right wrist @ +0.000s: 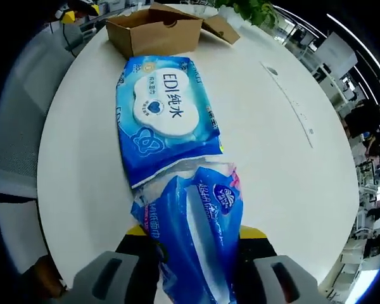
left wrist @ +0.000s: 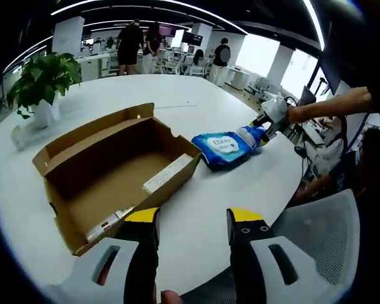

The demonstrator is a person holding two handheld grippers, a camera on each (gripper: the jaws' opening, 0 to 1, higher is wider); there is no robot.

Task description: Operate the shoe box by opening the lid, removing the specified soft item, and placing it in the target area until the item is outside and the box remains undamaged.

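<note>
Tissue pack (right wrist: 199, 234), soft, light and crinkly in its slippery film, sits pinched between the right gripper's (right wrist: 196, 237) jaws at lower centre, best held mid-body, while the left gripper (left wrist: 193, 221) gapes wide beside the opened shoe box (left wrist: 114, 171).

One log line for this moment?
box: open, empty | wipes pack: on table | right gripper: holding tissue pack | left gripper: open

Your right claw (right wrist: 191, 244) hides the lower end of the tissue pack (right wrist: 196, 234), which runs off the bottom edge. The wet-wipe pack (right wrist: 164, 120) covers part of the shoe box (right wrist: 153, 31); its print stays unreadable from your left claw view.
</note>
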